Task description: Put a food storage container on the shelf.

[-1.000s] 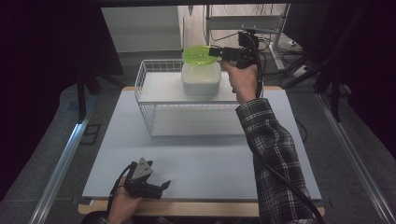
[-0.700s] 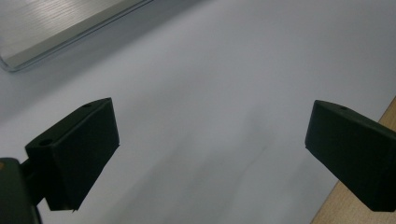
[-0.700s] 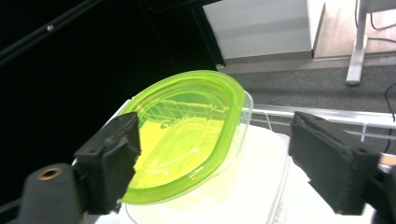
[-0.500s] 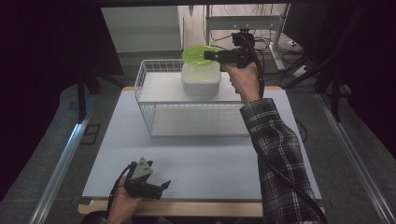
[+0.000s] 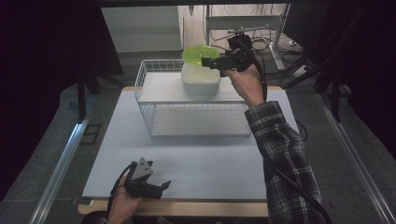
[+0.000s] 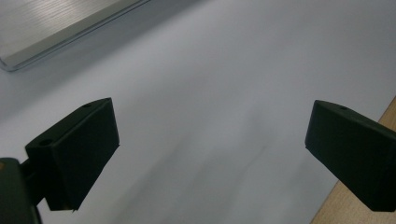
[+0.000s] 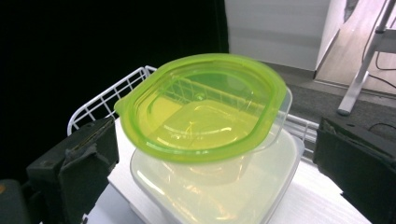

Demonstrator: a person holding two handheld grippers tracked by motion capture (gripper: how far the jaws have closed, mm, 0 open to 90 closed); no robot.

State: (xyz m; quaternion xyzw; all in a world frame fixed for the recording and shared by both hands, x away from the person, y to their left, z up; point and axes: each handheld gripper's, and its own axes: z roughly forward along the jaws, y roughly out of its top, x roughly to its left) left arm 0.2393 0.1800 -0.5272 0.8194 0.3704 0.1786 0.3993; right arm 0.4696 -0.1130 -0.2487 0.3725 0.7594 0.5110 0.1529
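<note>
- The right gripper [image 5: 208, 62] hovered beside the green-lidded container [image 7: 203, 109], jaws wide apart, gripping nothing
- That container sat atop a white tub [image 5: 201, 81] in the wire basket [image 5: 196, 122]
- The left gripper [image 5: 154, 189] rested on the table [image 5: 210, 158], jaws spread, empty

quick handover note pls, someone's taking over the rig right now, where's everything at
Right gripper: raised at the far end of the wire basket, jaws open on either side of the green-lidded container, not clamped on it.
Left gripper: idle at the near edge of the table, jaws open, holding nothing.
Things: the green-lidded container sits tilted on top of a larger translucent white container, which stands in the basket's far part.
Done: right gripper lined up on the green-lidded container.
Left: probably close on it and lift it off; where it goes next can't be told.
</note>
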